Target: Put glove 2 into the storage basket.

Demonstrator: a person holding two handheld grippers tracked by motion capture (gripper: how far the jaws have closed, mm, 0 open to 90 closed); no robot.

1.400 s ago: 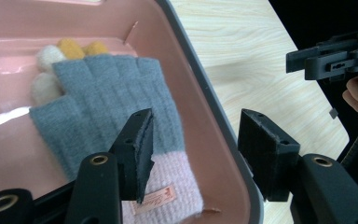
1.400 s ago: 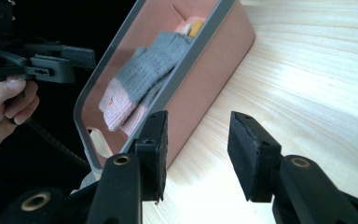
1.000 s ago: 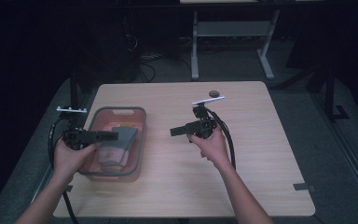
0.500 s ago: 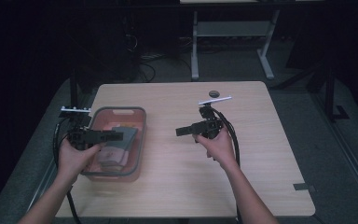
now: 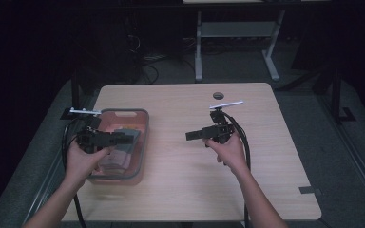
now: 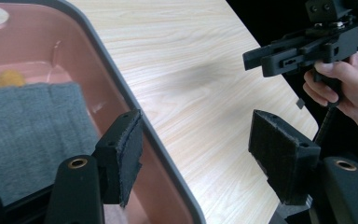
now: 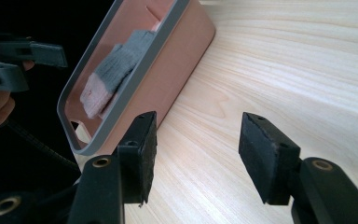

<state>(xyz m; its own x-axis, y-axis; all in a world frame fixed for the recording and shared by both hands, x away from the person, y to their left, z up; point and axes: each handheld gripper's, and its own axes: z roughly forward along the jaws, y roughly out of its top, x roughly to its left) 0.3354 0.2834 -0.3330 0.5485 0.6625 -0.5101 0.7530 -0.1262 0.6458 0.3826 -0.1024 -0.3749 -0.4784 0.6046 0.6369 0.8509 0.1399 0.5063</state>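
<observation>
Here, the left tongs [image 5: 123,138] sit at the left of the high view, gripped in the person's left hand [image 5: 83,159] and poised over a pink bin [image 5: 142,142]. In the left gripper view these tongs [image 6: 198,154] stand wide open, with nothing between the black pads [image 6: 123,151]; one pad hangs over the bin's grey rim [image 6: 135,105], the other over bare wood. The right tongs [image 5: 194,135] are at the middle of the high view, pointing toward the left of the frame, held in the right hand [image 5: 228,149] above the desk [image 5: 180,190]. In the right gripper view they [image 7: 196,154] are likewise spread apart and empty, with light wood grain showing between the pads.

Outward from there, the bin rests on the left part of the desk, near its left edge. Inside it lies a folded grey cloth [image 6: 32,130], and at the far left of the left gripper view two small yellowish lumps [image 6: 2,80] peek out beyond the cloth; I cannot tell what they are. A black cable [image 5: 242,137] trails from the right tongs back along the forearm. Near the desk's far edge, at the upper middle of the high view, there is a small dark round spot [image 5: 218,95]. Beyond the desk, a white-legged frame [image 5: 237,42] stands on the dark floor.
</observation>
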